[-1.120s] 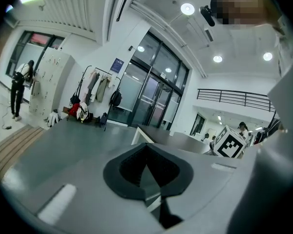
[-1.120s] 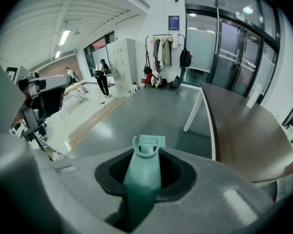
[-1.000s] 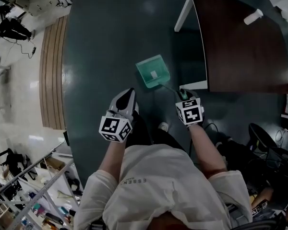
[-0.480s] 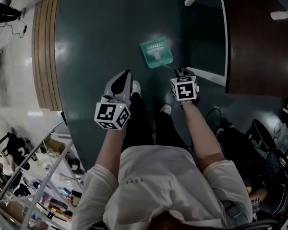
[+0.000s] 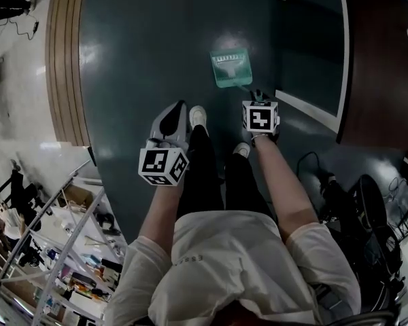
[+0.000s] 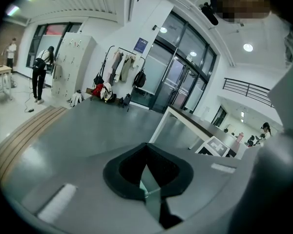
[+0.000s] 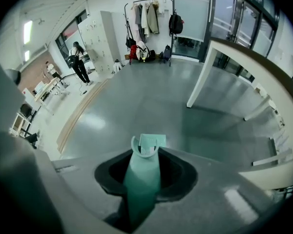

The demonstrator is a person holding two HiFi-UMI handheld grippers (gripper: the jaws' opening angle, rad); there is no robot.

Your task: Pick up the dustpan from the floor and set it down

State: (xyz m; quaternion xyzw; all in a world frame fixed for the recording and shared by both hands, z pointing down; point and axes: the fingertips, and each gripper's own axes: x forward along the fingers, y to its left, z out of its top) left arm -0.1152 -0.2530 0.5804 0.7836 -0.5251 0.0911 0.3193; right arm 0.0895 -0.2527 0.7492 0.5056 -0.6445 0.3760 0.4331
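The green dustpan (image 5: 230,69) hangs low over the dark floor ahead of the person's feet, pan end away from them. My right gripper (image 5: 257,99) points steeply down and is shut on its handle. In the right gripper view the green handle (image 7: 140,179) runs up between the jaws to the pan (image 7: 152,141). Whether the pan touches the floor I cannot tell. My left gripper (image 5: 177,111) hovers to the left of the feet, its fingers together in a point and holding nothing. In the left gripper view, the left gripper (image 6: 146,152) shows only a thin seam between its jaws.
A dark-topped table (image 5: 381,60) with white legs (image 5: 306,107) stands at the right. A wooden floor strip (image 5: 61,60) runs along the left, with cluttered shelving (image 5: 61,250) at the lower left. Cables and a chair (image 5: 367,202) lie at the right. The person's shoes (image 5: 198,116) are between the grippers.
Both grippers have gone down towards the floor. The dustpan went down with the right gripper and now looks smaller and farther from the head camera.
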